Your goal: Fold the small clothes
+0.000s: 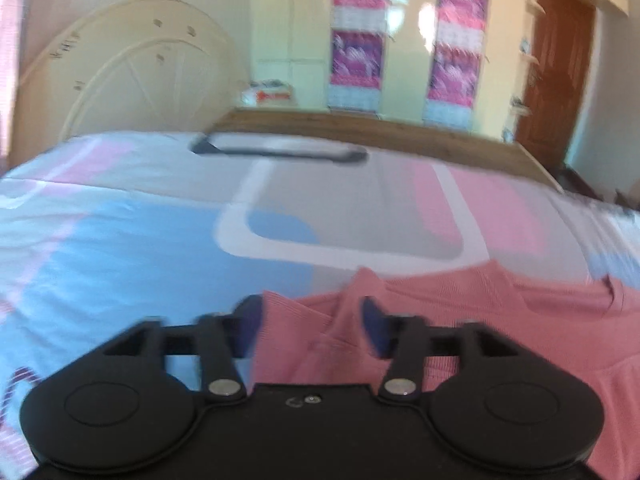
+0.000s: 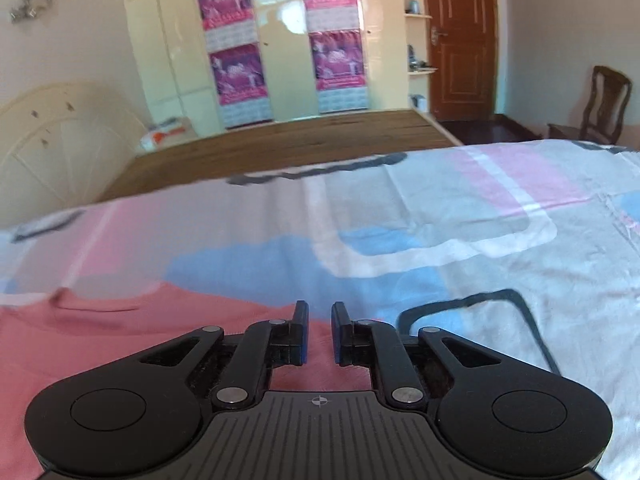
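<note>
A pink ribbed garment [image 1: 440,320] lies on the bed, bunched into a raised fold between my left fingers. My left gripper [image 1: 312,312] is open wide, its blue pads either side of that fold at the garment's left edge. In the right wrist view the same pink garment [image 2: 100,320] spreads to the left and under the tool. My right gripper [image 2: 319,320] is open with a narrow gap, over the garment's right edge, with nothing clamped between the pads.
The bed carries a sheet [image 2: 480,208] patterned in pink, blue, grey and white. A cream headboard [image 1: 132,80] stands at the left. Beyond the bed are a wooden platform [image 2: 300,140], a wardrobe with posters [image 2: 280,40], a brown door [image 2: 460,40] and a chair [image 2: 600,104].
</note>
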`<action>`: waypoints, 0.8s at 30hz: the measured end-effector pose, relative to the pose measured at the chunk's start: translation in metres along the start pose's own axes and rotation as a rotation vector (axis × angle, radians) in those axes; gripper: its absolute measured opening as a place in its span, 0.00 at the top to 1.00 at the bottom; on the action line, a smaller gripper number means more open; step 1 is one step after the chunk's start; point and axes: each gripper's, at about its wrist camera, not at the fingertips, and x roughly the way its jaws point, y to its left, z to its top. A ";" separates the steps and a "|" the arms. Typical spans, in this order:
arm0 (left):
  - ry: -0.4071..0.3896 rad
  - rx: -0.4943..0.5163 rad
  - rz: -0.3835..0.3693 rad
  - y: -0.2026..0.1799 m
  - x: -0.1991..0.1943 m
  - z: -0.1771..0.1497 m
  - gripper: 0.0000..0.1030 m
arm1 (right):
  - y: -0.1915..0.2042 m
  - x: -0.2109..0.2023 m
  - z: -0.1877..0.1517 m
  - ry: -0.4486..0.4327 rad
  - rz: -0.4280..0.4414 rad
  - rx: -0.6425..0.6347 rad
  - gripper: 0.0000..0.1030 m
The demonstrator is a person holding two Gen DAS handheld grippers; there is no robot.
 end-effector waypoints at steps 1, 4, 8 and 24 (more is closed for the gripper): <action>-0.024 -0.002 -0.010 0.002 -0.012 -0.001 0.38 | 0.003 -0.008 -0.002 0.002 0.024 -0.003 0.89; -0.025 0.048 -0.080 -0.008 -0.038 -0.010 0.38 | 0.021 -0.019 -0.016 0.033 0.057 -0.060 0.89; -0.002 0.183 -0.159 -0.036 -0.054 -0.037 0.37 | 0.040 -0.023 -0.043 0.082 0.084 -0.100 0.89; 0.046 0.093 -0.130 -0.034 -0.075 -0.055 0.39 | 0.042 -0.068 -0.076 0.119 0.033 -0.129 0.89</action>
